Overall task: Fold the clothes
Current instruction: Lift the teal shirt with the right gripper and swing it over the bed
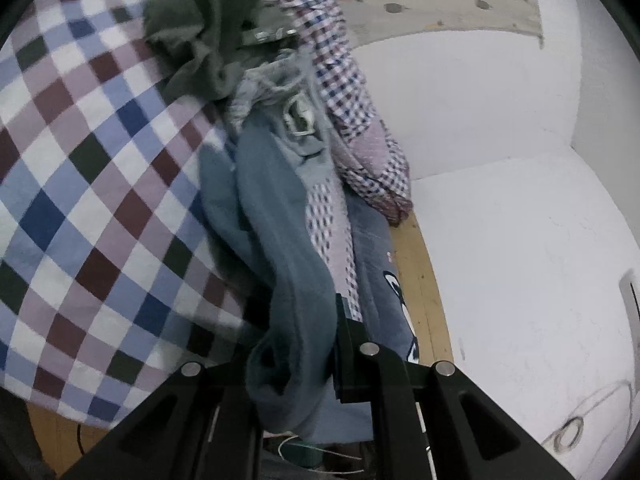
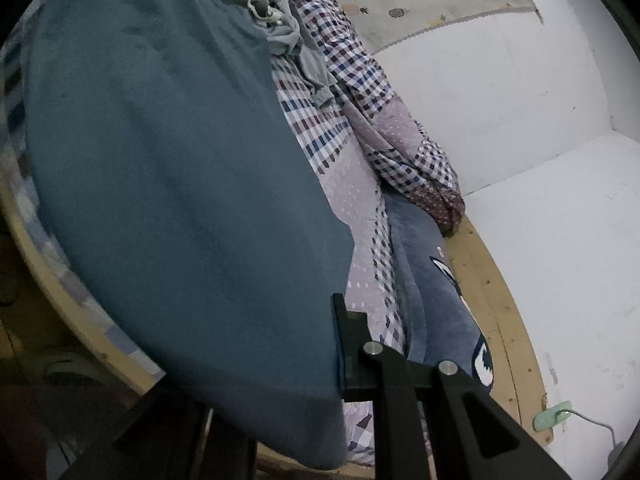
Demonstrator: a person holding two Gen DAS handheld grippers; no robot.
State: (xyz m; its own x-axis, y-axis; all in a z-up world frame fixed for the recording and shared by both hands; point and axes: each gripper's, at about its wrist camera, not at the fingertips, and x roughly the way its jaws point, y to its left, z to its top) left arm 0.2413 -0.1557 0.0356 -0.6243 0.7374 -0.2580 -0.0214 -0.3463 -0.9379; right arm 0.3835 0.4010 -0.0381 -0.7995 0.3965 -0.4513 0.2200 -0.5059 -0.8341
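Clearly the blue garment [image 2: 180, 180] is soft and floppy; both the left gripper [image 1: 304, 344] and the right gripper [image 2: 336, 344] are clamped on its near edge, which suits it.

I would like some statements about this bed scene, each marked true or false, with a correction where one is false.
1. The left gripper is shut on the blue-grey garment. True.
2. The bedspread has a plain white surface. False: it is checked in blue, maroon, lilac, dark green and white.
3. The right gripper is empty. False: the blue-grey garment is clamped in it and drapes over its left side.
4. A dark green crumpled garment lies at the far end of the pile. True.
5. The wall beside the bed is white. True.
6. The bed frame is black metal. False: it looks like light wood.
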